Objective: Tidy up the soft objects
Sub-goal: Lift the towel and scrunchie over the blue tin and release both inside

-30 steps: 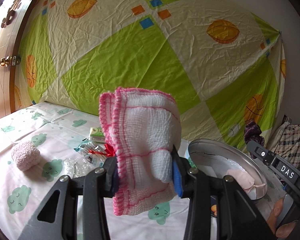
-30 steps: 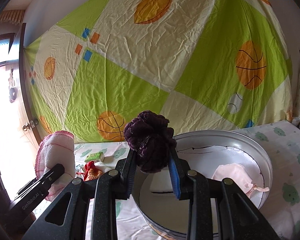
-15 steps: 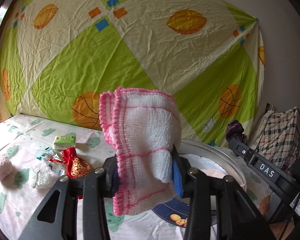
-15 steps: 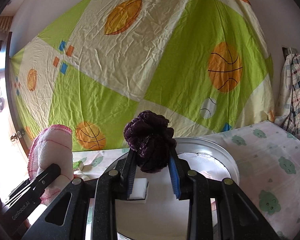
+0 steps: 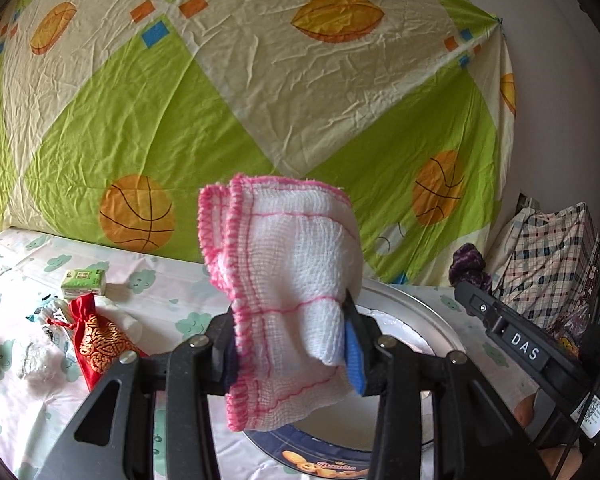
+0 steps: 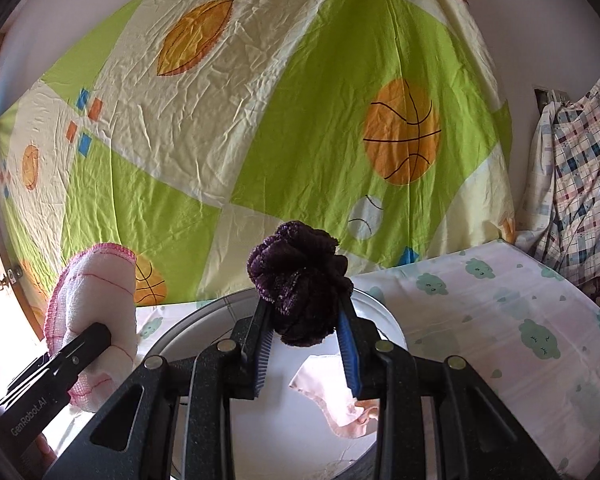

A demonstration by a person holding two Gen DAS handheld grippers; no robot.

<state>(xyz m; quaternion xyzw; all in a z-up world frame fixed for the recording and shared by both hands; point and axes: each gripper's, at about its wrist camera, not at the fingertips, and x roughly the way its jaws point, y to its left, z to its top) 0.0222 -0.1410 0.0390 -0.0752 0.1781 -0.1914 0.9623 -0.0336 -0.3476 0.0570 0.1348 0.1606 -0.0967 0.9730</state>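
My left gripper [image 5: 290,346] is shut on a folded white gauze cloth with pink edging [image 5: 288,276], held in the air in front of a round metal tin [image 5: 416,312]. The same cloth [image 6: 94,312] shows at the left of the right wrist view. My right gripper [image 6: 302,338] is shut on a dark purple fluffy scrunchie [image 6: 298,280] and hangs over the tin [image 6: 196,320]. A pale pink cloth [image 6: 328,392] lies inside the tin. From the left wrist view the scrunchie [image 5: 468,268] peeks up at the right, above the right gripper's arm.
On the cloud-print sheet [image 5: 160,280] to the left lie a red and gold pouch [image 5: 96,340], a small green box [image 5: 84,280] and a clear plastic bag [image 5: 32,360]. A green and cream sports-print sheet [image 5: 220,100] hangs behind. Checked fabric [image 6: 580,184] is piled at the right.
Both grippers have swung sideways with their loads; the tin now sits under them. The pink fluffy ball at the far left has left the left wrist view. Neither grip changed.
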